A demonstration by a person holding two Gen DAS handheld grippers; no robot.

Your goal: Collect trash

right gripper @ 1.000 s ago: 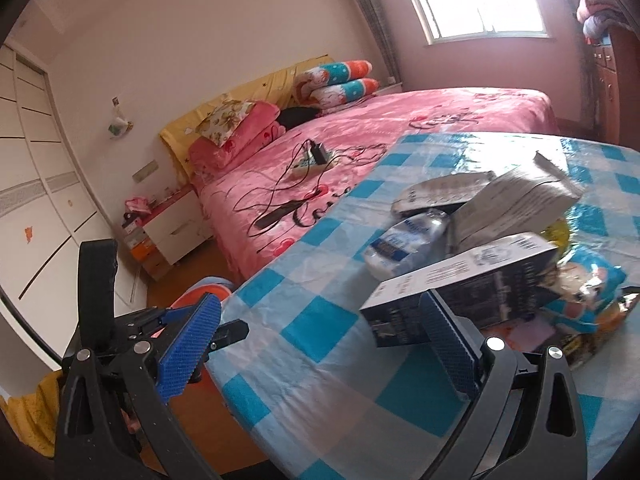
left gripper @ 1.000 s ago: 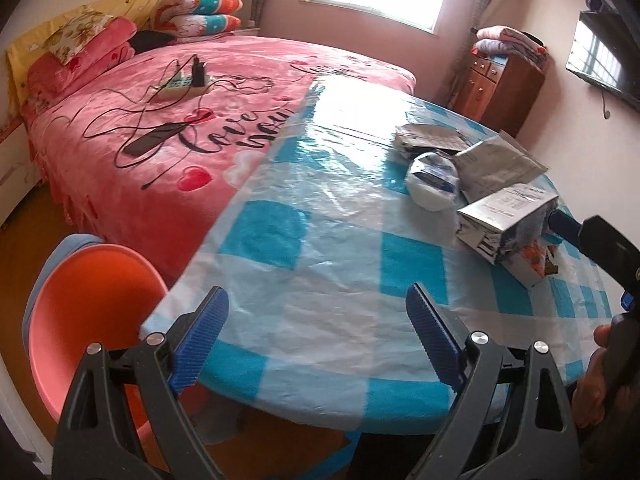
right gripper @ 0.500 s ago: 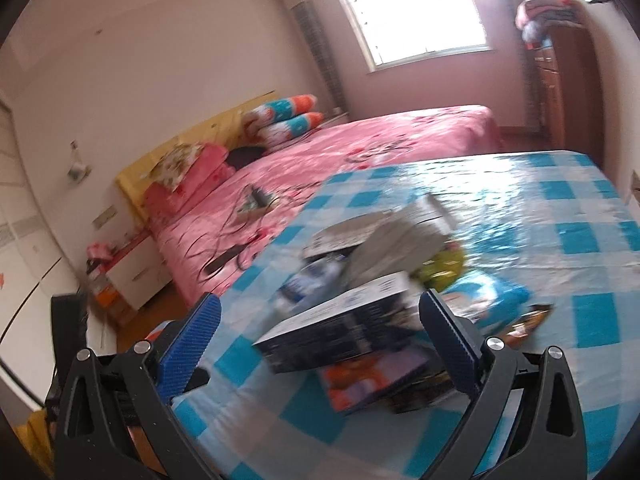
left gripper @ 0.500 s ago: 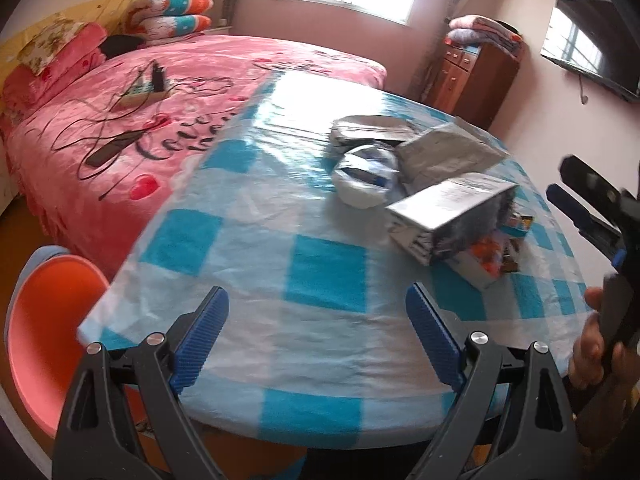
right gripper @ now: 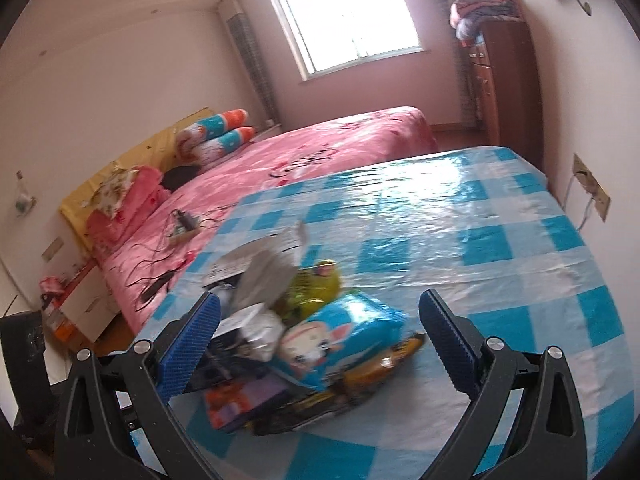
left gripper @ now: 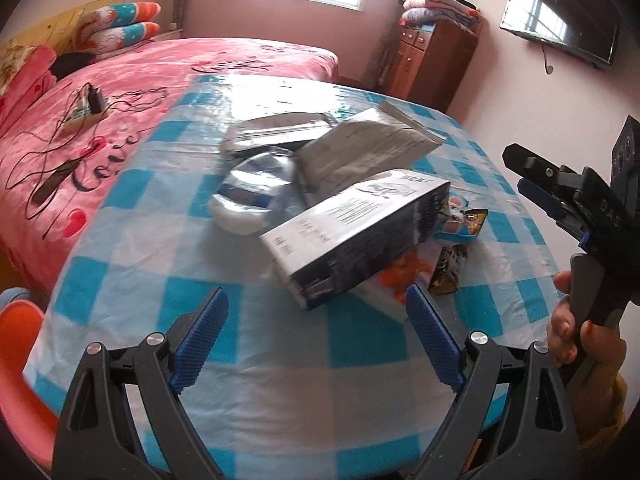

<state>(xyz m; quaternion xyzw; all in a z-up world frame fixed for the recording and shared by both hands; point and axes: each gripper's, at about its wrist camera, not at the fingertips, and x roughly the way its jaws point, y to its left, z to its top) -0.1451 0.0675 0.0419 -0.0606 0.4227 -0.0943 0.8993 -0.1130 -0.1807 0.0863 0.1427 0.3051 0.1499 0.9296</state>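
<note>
Left wrist view: the trash sits in one heap near the middle of the table (left gripper: 132,264), which wears a blue-and-white checked plastic cloth. Nearest the left claw (left gripper: 316,340) lies a long dark carton (left gripper: 356,240), tilted, its near end propped on an orange packet (left gripper: 404,276). Behind the carton lie a crushed plastic bottle (left gripper: 252,196) with a blue label, a grey foil pouch (left gripper: 372,152) and a flat silver pouch (left gripper: 276,136). The left claw is spread wide with nothing between its blue pads, over the bare cloth just short of the carton.

At the right edge a hand (left gripper: 580,344) grips the handle of the right claw (left gripper: 532,184), which is seen side-on beside the heap.

In the right wrist view the right claw (right gripper: 320,340) is likewise spread and empty, framing the heap from the other side: a blue snack bag (right gripper: 344,336) with a cartoon face lies between its pads but untouched, with a yellow-green wrapper (right gripper: 316,288) behind it and a brown-and-yellow wrapper (right gripper: 384,364) under it.

Beyond the table stands a bed (left gripper: 168,68) with a pink cover, cables and a power strip (left gripper: 86,106) lying on it. A wooden cabinet (left gripper: 432,60) stands by the window, and an orange chair (left gripper: 20,360) is beside the table.
</note>
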